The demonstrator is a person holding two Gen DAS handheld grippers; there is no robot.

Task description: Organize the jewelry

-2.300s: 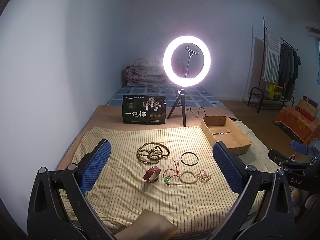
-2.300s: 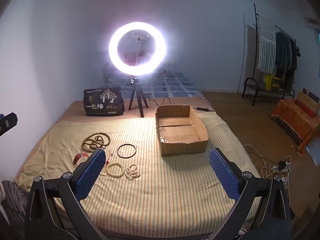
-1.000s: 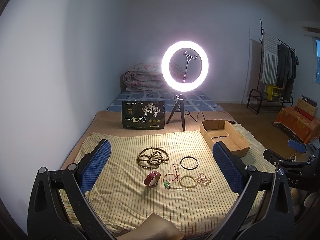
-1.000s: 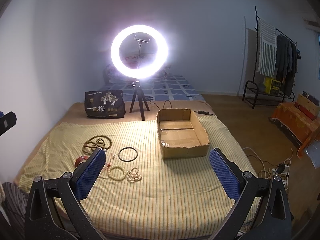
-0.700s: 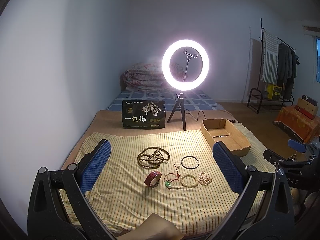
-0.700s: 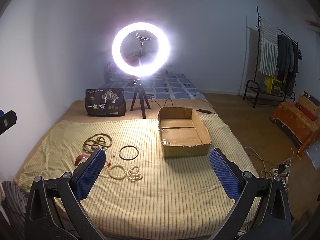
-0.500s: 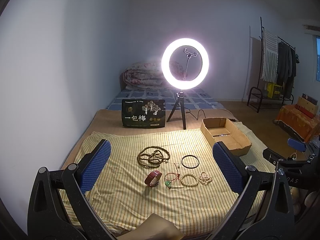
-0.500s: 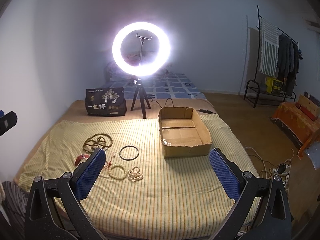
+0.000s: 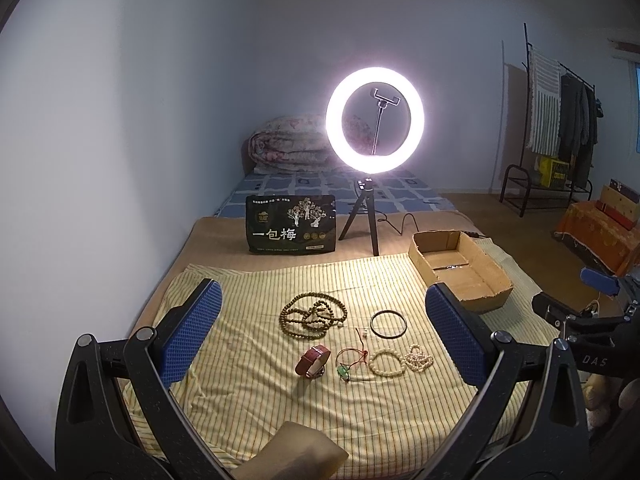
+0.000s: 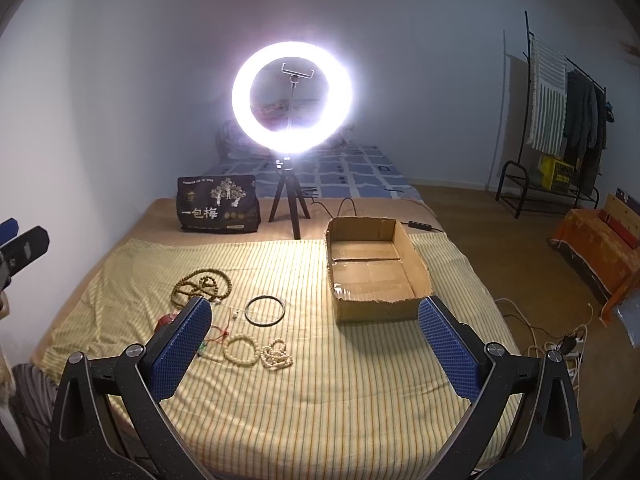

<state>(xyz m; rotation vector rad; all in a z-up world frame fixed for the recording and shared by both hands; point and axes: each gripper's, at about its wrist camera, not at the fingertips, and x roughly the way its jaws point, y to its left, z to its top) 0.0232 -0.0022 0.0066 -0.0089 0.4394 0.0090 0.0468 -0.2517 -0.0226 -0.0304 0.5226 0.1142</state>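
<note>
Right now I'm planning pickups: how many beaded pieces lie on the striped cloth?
3: the brown bead necklace coiled at the back, the cream bead bracelet in front, and the pale bead strand touching its right side. None seem hidden.

1. Bare striped cloth [image 10: 340,392] is lying open in front of the cardboard box [image 10: 376,306].
2. Ring-light tripod [image 10: 289,204] and dark bag [image 10: 218,204] are blocking the far edge.
</note>
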